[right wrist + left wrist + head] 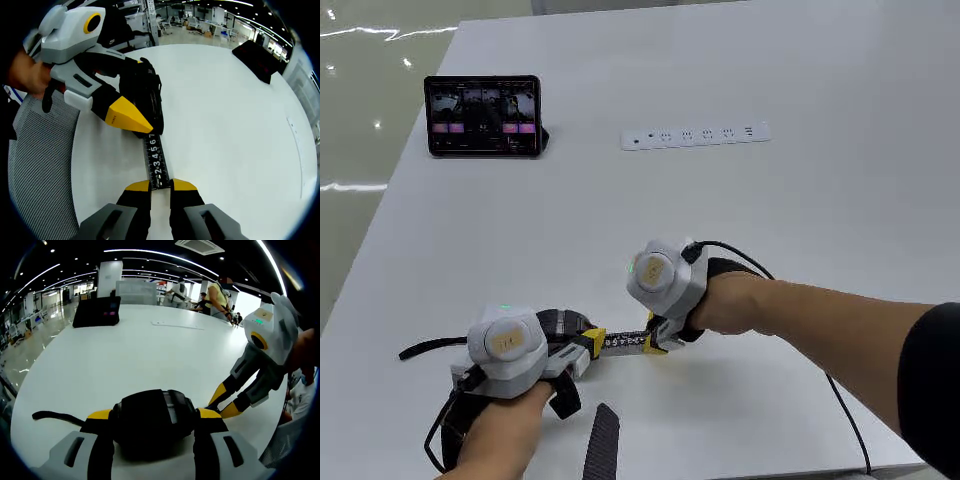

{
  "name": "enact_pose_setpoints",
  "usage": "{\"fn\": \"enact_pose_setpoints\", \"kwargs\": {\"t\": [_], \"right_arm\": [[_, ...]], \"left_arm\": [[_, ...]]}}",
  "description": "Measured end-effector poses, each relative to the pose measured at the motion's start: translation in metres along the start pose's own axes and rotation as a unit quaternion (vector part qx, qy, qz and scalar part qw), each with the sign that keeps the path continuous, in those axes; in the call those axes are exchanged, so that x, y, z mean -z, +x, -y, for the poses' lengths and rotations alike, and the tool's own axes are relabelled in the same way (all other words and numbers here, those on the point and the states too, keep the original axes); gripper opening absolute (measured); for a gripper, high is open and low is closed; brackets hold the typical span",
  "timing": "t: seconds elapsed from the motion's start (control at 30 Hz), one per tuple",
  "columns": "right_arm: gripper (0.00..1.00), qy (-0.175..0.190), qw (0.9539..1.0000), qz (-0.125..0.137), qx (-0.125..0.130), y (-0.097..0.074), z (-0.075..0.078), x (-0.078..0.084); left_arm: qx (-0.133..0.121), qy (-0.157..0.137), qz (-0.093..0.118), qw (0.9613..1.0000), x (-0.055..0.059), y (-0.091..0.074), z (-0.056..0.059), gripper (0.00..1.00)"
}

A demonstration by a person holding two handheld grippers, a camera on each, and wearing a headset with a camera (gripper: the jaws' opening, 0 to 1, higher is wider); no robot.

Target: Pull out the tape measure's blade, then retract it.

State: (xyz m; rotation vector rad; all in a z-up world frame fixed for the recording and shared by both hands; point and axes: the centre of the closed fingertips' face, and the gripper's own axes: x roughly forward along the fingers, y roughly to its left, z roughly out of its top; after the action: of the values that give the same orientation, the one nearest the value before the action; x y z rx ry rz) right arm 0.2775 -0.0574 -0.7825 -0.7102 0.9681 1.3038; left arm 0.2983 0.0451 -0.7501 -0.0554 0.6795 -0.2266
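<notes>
Tape measure (563, 325), black-cased, lying low and left of centre in the head view on the white bench (740, 220). Left tongs (582, 345) grip its case, one yellow tip on either side, as the left gripper view shows. The blade (154, 160) is drawn out a short way, numerals 2 to 7 legible. The right tongs (160, 186) pinch its end at bottom centre of the right gripper view. Tablet (483, 115), upper left; power strip (695, 135), upper centre.
</notes>
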Motion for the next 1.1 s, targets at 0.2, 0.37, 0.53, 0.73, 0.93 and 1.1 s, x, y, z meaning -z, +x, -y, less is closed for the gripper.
{"fn": "enact_pose_setpoints", "kwargs": {"t": [0.2,0.37,0.53,0.73,0.93,1.1], "right_arm": [[0.1,-0.003,1.0,0.006,-0.001,0.001,-0.001,-0.004],[0.1,0.002,0.9999,0.011,-0.004,0.004,-0.001,-0.008],[0.1,0.004,0.9999,0.014,-0.005,0.005,-0.001,-0.012],[0.09,0.006,0.9997,0.023,-0.011,0.008,-0.002,-0.016],[0.09,0.008,0.9994,0.031,-0.007,0.01,-0.004,-0.02],[0.09,0.01,0.9993,0.034,-0.006,0.011,-0.005,-0.023]], "left_arm": [[0.001,0.0,-0.001,1.0,0.0,0.0,0.0,0.6],[0.001,-0.001,-0.002,1.0,0.0,0.0,0.0,0.6],[0.001,-0.001,-0.002,1.0,0.0,0.001,-0.001,0.6],[0.0,-0.003,-0.003,1.0,0.0,0.0,-0.001,0.6],[0.002,0.0,-0.001,1.0,0.0,0.0,-0.001,0.6],[0.002,-0.001,0.0,1.0,0.0,0.0,0.0,0.6]]}}
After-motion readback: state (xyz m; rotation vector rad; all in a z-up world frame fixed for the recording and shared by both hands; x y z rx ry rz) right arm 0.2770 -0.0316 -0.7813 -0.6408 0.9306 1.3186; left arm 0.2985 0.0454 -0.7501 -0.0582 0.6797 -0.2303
